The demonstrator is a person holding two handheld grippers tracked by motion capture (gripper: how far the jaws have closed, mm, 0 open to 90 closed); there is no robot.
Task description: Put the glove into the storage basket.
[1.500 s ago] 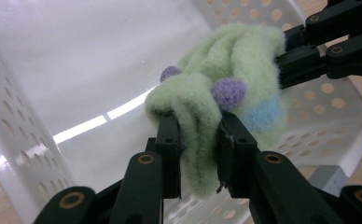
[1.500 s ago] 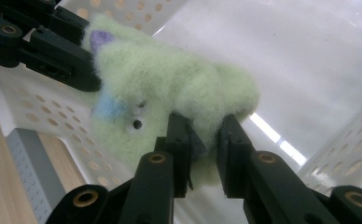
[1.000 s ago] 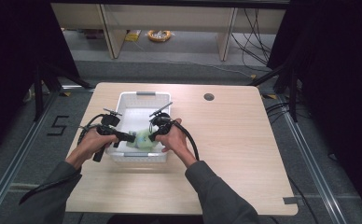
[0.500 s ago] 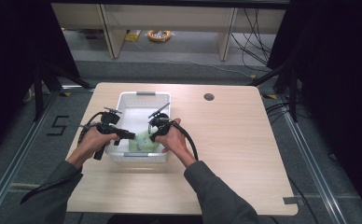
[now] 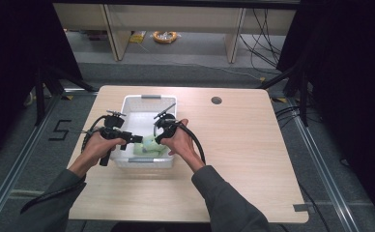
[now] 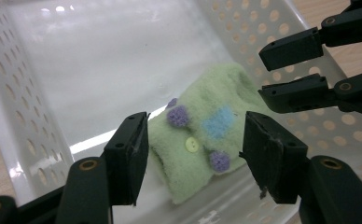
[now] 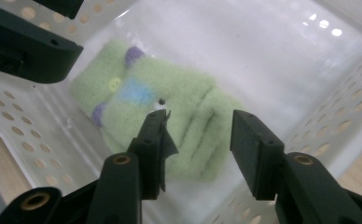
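Both grippers are over the white perforated bin (image 5: 127,104) on the wooden table (image 5: 253,145), jaws spread, nothing clamped. The left gripper (image 6: 195,154) has just been opening: its two pads stand apart with a clear gap, and the green fleece cloth (image 6: 202,140) lies beyond and below them on the bin floor, seen through the gap, touching neither pad as far as I can tell. The cloth's purple pom-poms, pale button and blue patch sit between the jaw tips in the left gripper view. The right gripper (image 7: 198,140) has also just been opening; its jaws are at moderate width, the same cloth (image 7: 170,112) is ahead of and under the tips, and its folded ribbed part lies between the two pads, not pinched. A torn flap hangs off the pad that shows on the left in the right gripper view. The right gripper's tips (image 6: 291,70) sit above and beyond the far edge of the cloth as seen from the left gripper. In the high view the left gripper (image 5: 136,139) and right gripper (image 5: 157,138) flank the cloth (image 5: 149,145) at the near end of the bin, tips pointing inward toward each other.
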